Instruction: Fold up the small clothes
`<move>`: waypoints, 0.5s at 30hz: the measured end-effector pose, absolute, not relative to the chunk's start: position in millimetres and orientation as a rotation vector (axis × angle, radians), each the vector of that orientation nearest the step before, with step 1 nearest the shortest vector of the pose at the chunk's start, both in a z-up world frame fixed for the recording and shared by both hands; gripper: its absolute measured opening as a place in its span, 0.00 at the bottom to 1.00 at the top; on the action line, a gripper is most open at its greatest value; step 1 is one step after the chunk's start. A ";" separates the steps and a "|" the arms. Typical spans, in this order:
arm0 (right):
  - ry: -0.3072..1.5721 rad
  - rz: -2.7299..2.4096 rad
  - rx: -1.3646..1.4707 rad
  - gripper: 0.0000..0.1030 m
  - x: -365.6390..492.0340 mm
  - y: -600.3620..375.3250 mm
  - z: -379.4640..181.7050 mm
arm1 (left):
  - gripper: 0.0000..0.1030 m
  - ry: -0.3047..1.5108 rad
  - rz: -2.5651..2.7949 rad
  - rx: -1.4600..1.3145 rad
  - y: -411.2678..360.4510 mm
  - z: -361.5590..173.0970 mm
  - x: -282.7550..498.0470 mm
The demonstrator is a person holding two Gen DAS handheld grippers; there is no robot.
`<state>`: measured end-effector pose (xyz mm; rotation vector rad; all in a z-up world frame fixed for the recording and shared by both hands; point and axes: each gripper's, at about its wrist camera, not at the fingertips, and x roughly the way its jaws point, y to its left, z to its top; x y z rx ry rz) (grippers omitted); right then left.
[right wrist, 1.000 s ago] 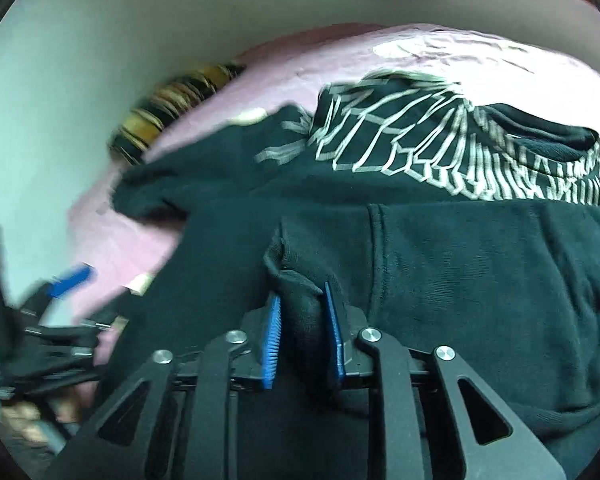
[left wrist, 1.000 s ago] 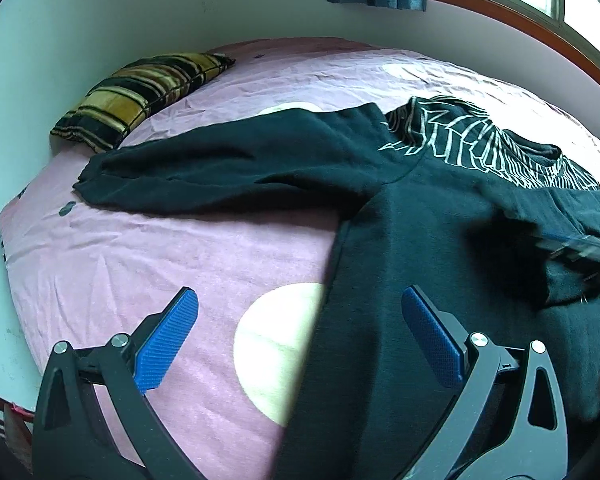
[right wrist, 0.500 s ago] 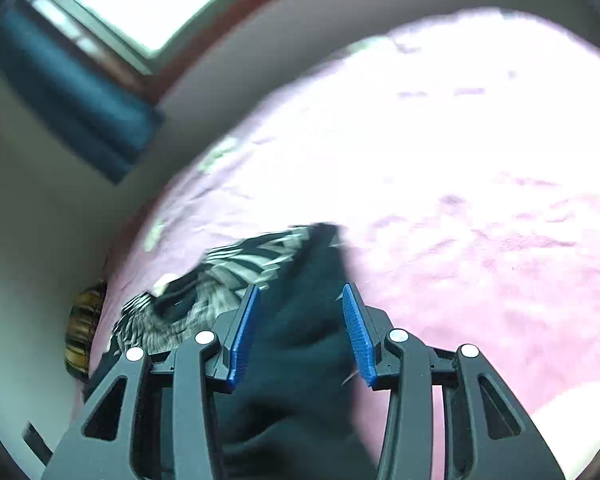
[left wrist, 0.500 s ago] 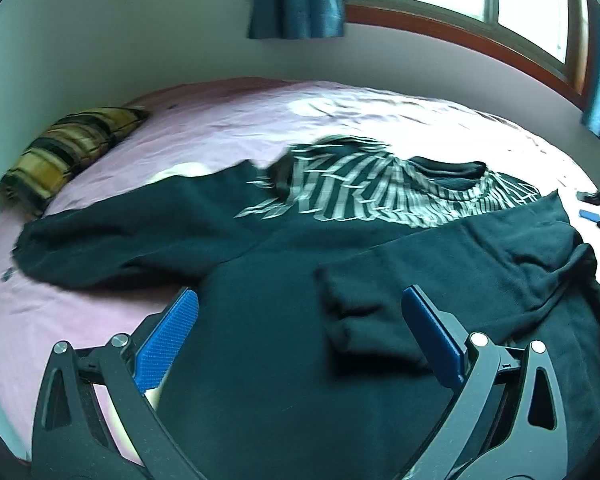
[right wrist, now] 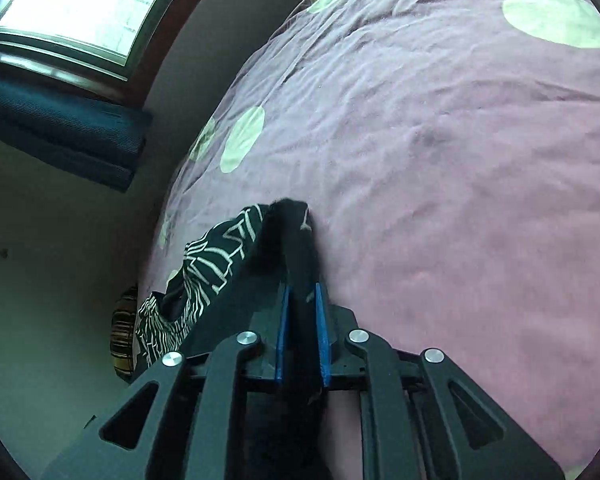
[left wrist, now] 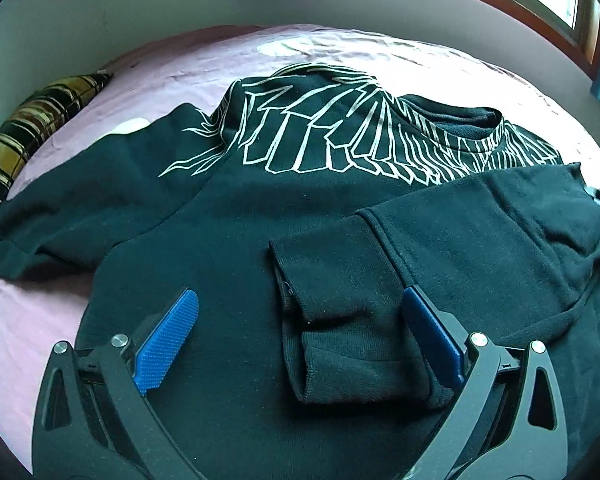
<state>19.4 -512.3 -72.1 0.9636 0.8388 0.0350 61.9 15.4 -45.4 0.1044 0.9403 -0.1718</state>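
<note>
A black sweatshirt (left wrist: 236, 240) with a white line print lies spread on the pink bed. Its right sleeve (left wrist: 440, 248) is folded across the body, with the cuff (left wrist: 348, 352) lying between my left gripper's fingers. My left gripper (left wrist: 296, 336) is open and hovers just over the cuff. The left sleeve (left wrist: 80, 200) lies stretched out toward the left. My right gripper (right wrist: 302, 316) is shut on a black fold of the sweatshirt (right wrist: 296, 248) at its right edge.
A yellow and black plaid pillow (left wrist: 32, 128) lies at the bed's far left. The pink sheet (right wrist: 460, 160) with pale spots spreads to the right of the sweatshirt. A wall, a window (right wrist: 80, 4) and blue curtains (right wrist: 60, 132) lie beyond the bed.
My right gripper let go of the cuff, swung to the sweatshirt's right edge and shut on a fold there. My left gripper moved right and closer, over the folded sleeve's cuff.
</note>
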 end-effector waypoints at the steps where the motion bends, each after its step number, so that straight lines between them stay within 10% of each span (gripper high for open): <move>1: 0.841 0.046 0.972 0.33 5.7 -509.3 -68.7 | 0.98 0.940 -0.174 0.098 16.2 -45.9 61.4; 3: 0.849 0.087 0.976 0.45 -12.2 -500.2 -65.9 | 0.98 0.939 -0.177 0.092 16.8 -46.3 60.3; 6: 0.946 0.086 0.834 0.30 -32.3 -471.7 -68.0 | 0.98 0.943 -0.180 0.082 18.3 -46.6 60.8; 15: 0.741 -0.017 0.604 0.32 -66.0 -425.3 2.5 | 0.98 0.987 -0.205 0.007 30.7 -55.5 67.7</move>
